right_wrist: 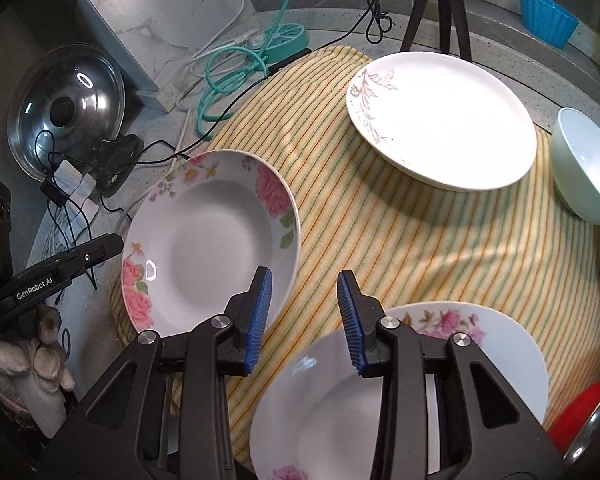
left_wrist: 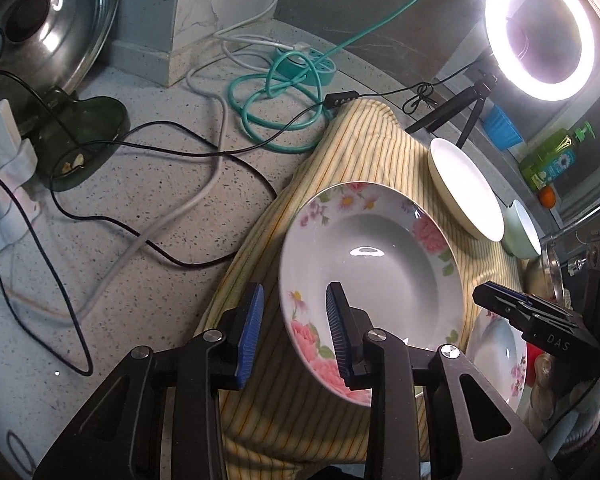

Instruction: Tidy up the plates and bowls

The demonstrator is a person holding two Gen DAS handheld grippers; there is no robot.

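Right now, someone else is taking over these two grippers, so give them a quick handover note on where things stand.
Left gripper: open, empty, jaws straddling the near rim of the deep rose plate.
Right gripper: open, empty, above the striped cloth between that plate and a second rose plate.
On the cloth, all apart: both rose plates, a white plate with grey vine print, a pale green bowl.
Done: nothing stacked.
Left: gather the plates, place the bowl.

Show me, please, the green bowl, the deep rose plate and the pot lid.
green bowl [right_wrist: 584, 168]: right wrist view, its white inside.
deep rose plate [right_wrist: 212, 240]: right wrist view, its well.
pot lid [right_wrist: 66, 110]: right wrist view, its knob.
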